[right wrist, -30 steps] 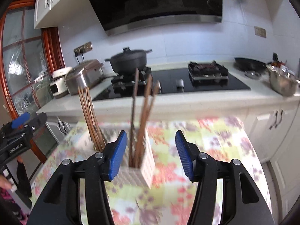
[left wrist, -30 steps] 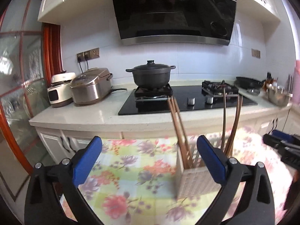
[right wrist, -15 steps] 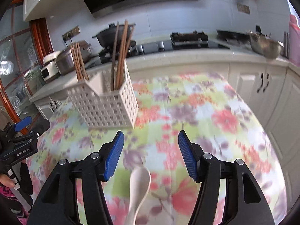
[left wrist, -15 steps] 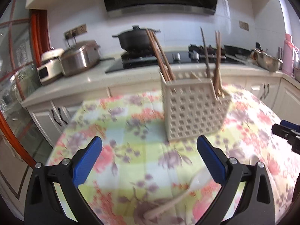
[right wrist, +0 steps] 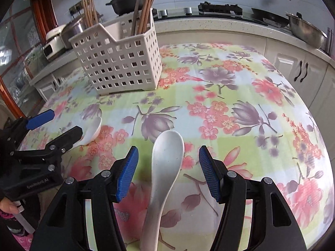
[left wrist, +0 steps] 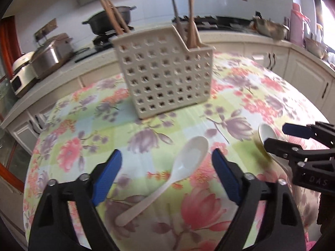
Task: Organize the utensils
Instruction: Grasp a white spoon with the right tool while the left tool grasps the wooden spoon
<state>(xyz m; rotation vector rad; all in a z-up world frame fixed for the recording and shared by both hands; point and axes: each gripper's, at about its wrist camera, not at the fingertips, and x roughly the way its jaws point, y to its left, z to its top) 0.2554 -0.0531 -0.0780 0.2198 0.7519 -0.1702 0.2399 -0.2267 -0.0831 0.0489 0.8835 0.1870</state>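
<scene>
Two white ceramic spoons lie on the floral tablecloth. One spoon (left wrist: 173, 171) lies between the open fingers of my left gripper (left wrist: 167, 171); it also shows in the right wrist view (right wrist: 93, 129). The other spoon (right wrist: 163, 179) lies between the open fingers of my right gripper (right wrist: 168, 171); its bowl shows in the left wrist view (left wrist: 267, 133). A white perforated utensil basket (left wrist: 165, 71) (right wrist: 119, 58) stands farther back, holding wooden chopsticks (right wrist: 144, 6). Both grippers are empty.
The table (right wrist: 240, 96) has a flowered cloth. Behind it runs a kitchen counter (right wrist: 209, 23) with a stove, a black pot (left wrist: 111, 21), rice cookers (left wrist: 48, 56) and a steel bowl (right wrist: 305, 29). White cabinets stand below.
Both grippers have tilted down and come low over the table. The basket now stands farther ahead, and a spoon lies between each gripper's fingers.
</scene>
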